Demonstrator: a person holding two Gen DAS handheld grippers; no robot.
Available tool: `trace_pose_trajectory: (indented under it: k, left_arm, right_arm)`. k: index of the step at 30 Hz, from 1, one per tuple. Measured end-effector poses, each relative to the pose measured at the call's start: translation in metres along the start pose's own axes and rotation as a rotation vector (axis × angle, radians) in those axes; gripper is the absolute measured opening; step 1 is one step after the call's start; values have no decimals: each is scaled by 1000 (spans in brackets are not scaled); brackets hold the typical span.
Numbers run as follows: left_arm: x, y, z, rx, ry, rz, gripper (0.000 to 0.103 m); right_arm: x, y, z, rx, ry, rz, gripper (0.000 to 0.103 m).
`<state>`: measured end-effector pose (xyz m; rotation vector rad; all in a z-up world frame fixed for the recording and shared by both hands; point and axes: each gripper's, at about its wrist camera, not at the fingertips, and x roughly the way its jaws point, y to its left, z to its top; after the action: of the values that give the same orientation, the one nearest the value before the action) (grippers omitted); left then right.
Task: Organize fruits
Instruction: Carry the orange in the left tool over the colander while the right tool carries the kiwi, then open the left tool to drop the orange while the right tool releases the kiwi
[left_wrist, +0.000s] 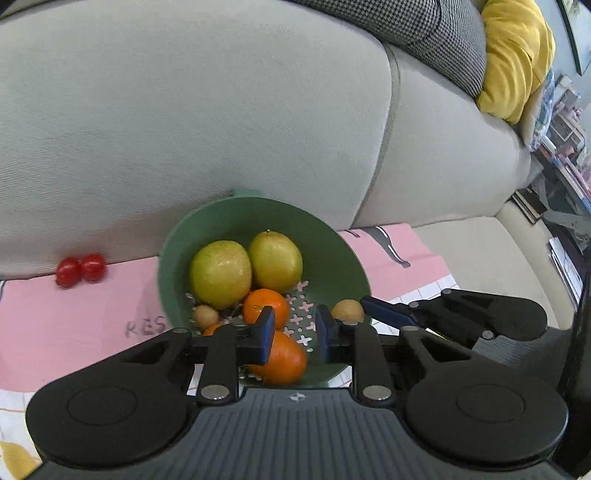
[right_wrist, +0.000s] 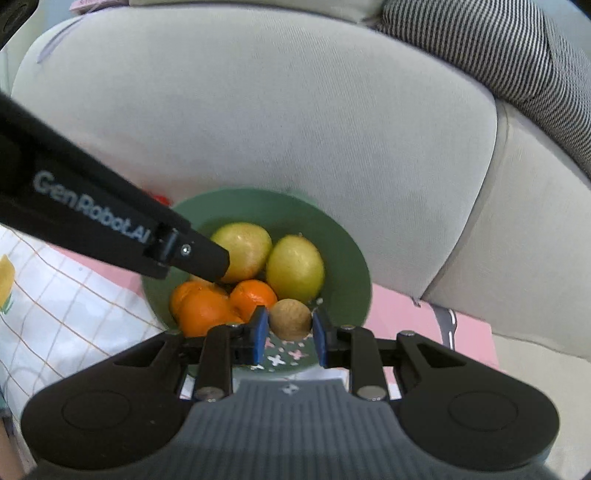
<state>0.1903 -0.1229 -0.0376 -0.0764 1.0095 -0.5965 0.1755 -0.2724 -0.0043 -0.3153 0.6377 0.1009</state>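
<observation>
A green bowl (left_wrist: 207, 236) (right_wrist: 343, 258) sits on a pink mat against the sofa back. It holds two yellow-green fruits (left_wrist: 220, 274) (right_wrist: 295, 269), several oranges (left_wrist: 266, 308) (right_wrist: 203, 314) and small brown fruits (left_wrist: 206, 315). My left gripper (left_wrist: 295, 332) is open and empty over the bowl's near side, above an orange (left_wrist: 286, 358). My right gripper (right_wrist: 289, 332) has its jaws on either side of a small brown fruit (right_wrist: 290, 319) (left_wrist: 347, 311) at the bowl's near right; contact is unclear. Its fingers (left_wrist: 384, 314) show in the left wrist view. The left gripper's body (right_wrist: 110, 221) crosses the right wrist view.
Two red tomatoes (left_wrist: 80, 269) lie on the pink mat (left_wrist: 74, 314) left of the bowl, by the sofa back (left_wrist: 184, 129). A checked cloth (right_wrist: 55, 295) lies at the near left. Patterned and yellow cushions (left_wrist: 517, 55) rest on the sofa's right.
</observation>
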Motion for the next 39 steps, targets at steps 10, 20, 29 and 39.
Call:
trace_pose_trajectory:
  k: [10,20,29,39]
  left_arm:
    - [17,6,-6,-3,54,12,27]
    - [-3,37,-2,-58,19,30,28]
    - [-6,49,-3,-67,19,60,28]
    - [0,56,-5,-61,29,71,28]
  right_arm:
    - [19,-11,3,22,64,53,22]
    - [31,-42,11,162,161,193,23]
    - [53,-42,24,105,237,215,23]
    - [84,-27,29,47,331,240,23]
